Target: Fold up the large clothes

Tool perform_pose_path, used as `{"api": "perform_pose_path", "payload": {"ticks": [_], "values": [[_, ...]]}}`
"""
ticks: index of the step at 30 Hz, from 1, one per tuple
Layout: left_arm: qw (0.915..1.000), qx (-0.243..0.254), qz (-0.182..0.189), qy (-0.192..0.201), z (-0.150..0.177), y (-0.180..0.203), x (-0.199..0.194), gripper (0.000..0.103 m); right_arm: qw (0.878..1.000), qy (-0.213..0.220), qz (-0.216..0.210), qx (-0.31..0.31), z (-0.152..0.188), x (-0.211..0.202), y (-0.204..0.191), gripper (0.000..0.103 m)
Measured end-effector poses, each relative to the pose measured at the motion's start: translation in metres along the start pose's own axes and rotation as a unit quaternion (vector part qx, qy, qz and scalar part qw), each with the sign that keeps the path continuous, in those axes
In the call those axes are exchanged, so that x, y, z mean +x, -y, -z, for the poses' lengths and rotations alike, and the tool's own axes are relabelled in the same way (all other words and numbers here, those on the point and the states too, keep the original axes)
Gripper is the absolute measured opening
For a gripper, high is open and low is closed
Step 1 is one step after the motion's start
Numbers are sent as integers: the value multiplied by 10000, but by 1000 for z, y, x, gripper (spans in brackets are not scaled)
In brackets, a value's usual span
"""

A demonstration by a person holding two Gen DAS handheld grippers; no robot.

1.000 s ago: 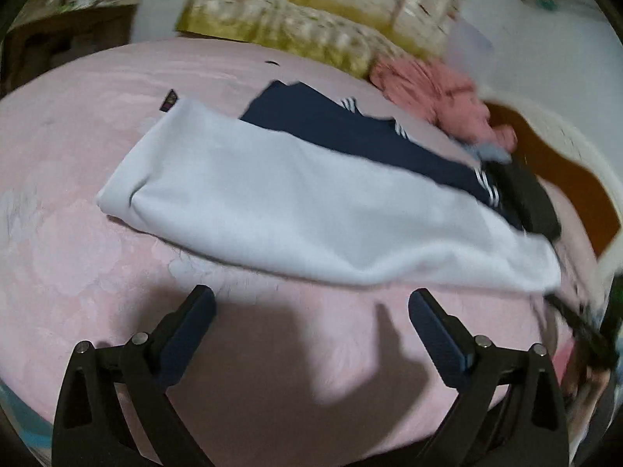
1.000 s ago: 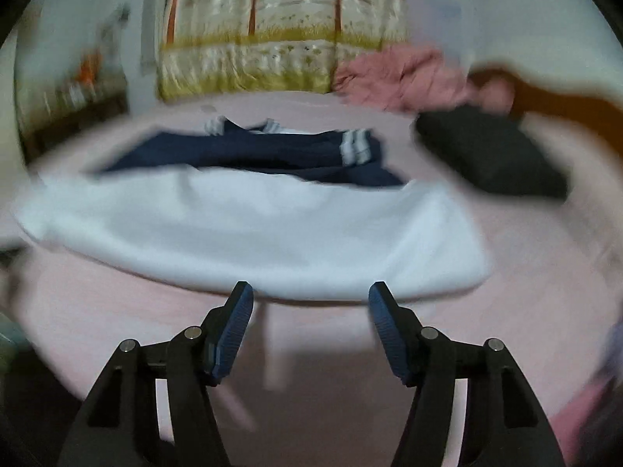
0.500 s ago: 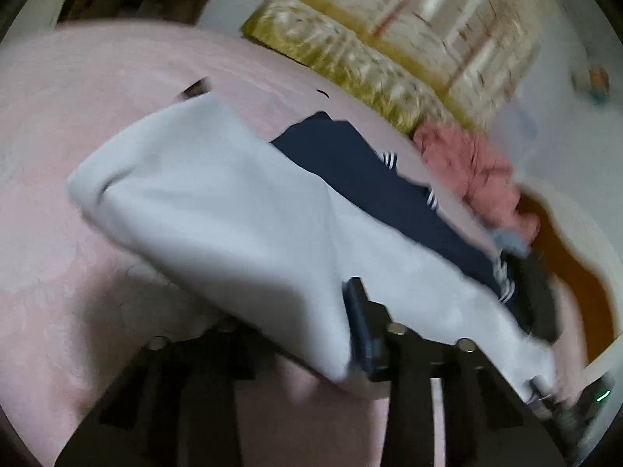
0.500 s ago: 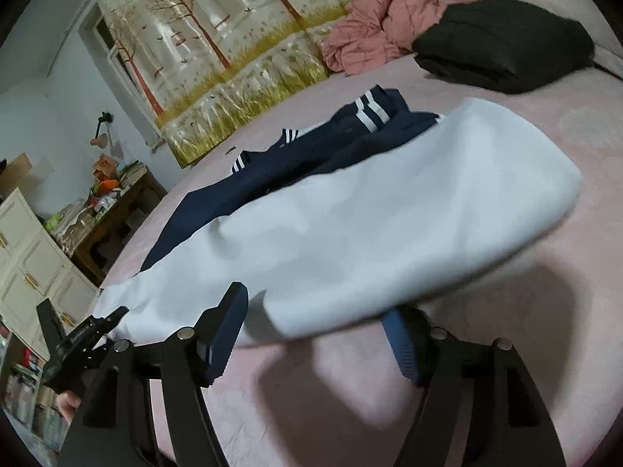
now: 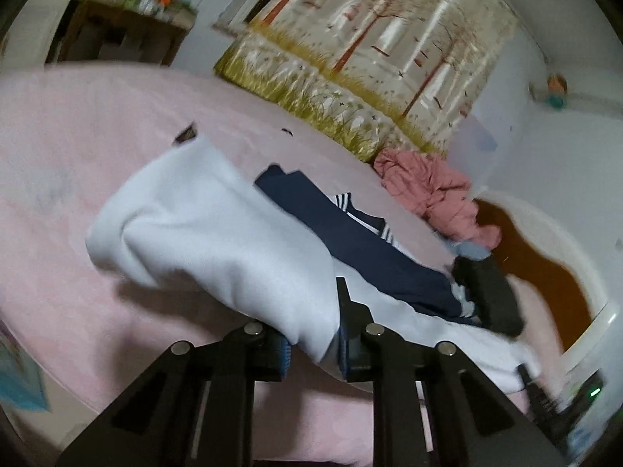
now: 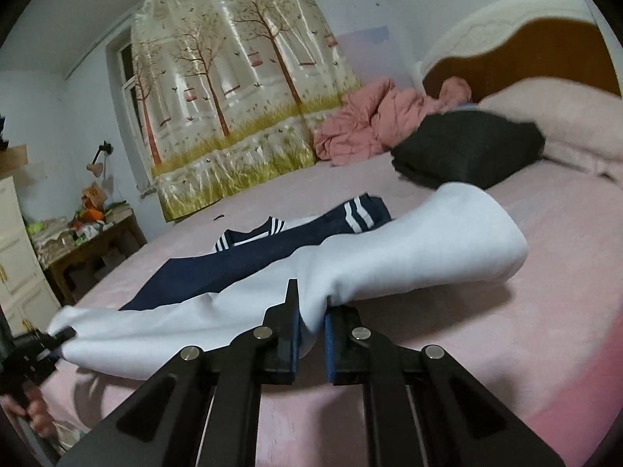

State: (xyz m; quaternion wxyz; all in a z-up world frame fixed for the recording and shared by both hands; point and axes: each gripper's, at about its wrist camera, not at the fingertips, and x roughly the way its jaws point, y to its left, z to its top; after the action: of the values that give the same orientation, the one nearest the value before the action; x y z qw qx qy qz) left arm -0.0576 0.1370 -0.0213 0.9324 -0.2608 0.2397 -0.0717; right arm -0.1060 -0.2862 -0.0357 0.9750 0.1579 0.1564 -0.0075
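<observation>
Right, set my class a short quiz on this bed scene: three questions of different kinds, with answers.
1. True or false: the pink jacket lies on the floor.
2. What is between the pads of the left claw and of the right claw? A navy cloth, B white garment, C black bundle.
3. What colour is the bedsheet?
Key: 1 false; 2 B, with both claws' jaws closing on it; 3 pink.
</observation>
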Motion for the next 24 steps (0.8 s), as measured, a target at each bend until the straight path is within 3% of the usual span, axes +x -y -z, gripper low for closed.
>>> {"api": "perform_pose_path", "payload": {"ticks": [3, 5, 7, 11, 16, 20, 24], "values": [[9997, 170, -71, 156, -20, 19, 13, 17, 9999, 23, 40, -100, -9, -5, -7, 10], [9994, 32, -23, 357, -42, 26, 29, 18, 9999, 30, 91, -94, -31, 10, -14, 10], [9989, -4, -230, 402, -66, 37, 61, 18, 9999, -98, 89, -85, -58, 35, -22, 10], [9980, -192, -599, -71, -104, 46, 143, 18, 9974, -482, 249, 474, -109, 124, -22, 10], [9938, -360, -1000, -328, -119, 32, 223, 18, 9921, -1084, 307, 559, -130, 223, -22, 10], [9874, 374, -1454, -506, -129, 50, 268, 18, 9930, -1052, 532, -57, -140, 270, -37, 10], [9787, 540, -1653, -1089, -128, 45, 308, 20, 9822, -1787, 559, 119, -138, 326, -27, 10]]}}
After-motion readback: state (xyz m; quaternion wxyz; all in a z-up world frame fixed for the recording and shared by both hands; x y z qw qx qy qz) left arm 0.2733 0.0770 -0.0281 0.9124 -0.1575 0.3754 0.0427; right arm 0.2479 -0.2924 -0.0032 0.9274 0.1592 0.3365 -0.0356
